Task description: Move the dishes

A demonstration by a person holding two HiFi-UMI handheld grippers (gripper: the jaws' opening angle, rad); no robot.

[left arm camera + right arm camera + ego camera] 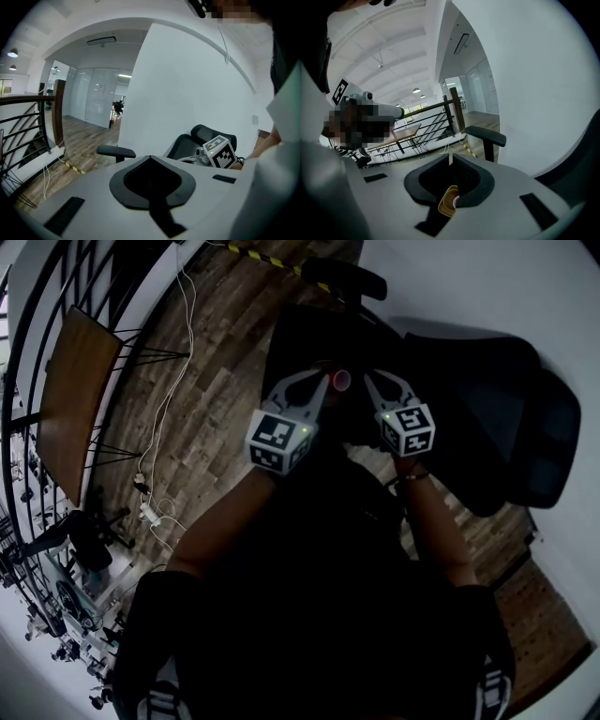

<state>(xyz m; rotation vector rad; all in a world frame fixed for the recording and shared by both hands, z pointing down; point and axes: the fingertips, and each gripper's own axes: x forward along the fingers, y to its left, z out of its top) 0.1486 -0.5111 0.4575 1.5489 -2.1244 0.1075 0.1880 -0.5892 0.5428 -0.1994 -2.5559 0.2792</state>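
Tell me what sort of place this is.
Probably an office: a black office chair, a metal railing beside a wooden table, and glass partitions.

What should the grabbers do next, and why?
Probably raise both and look round for the dishes, since none show in any view. The left gripper and right gripper are shut, close together before the person, with an office chair beside them.

Head view looks steeply down; both gripper views face outward, sharing the chair armrest (116,151)
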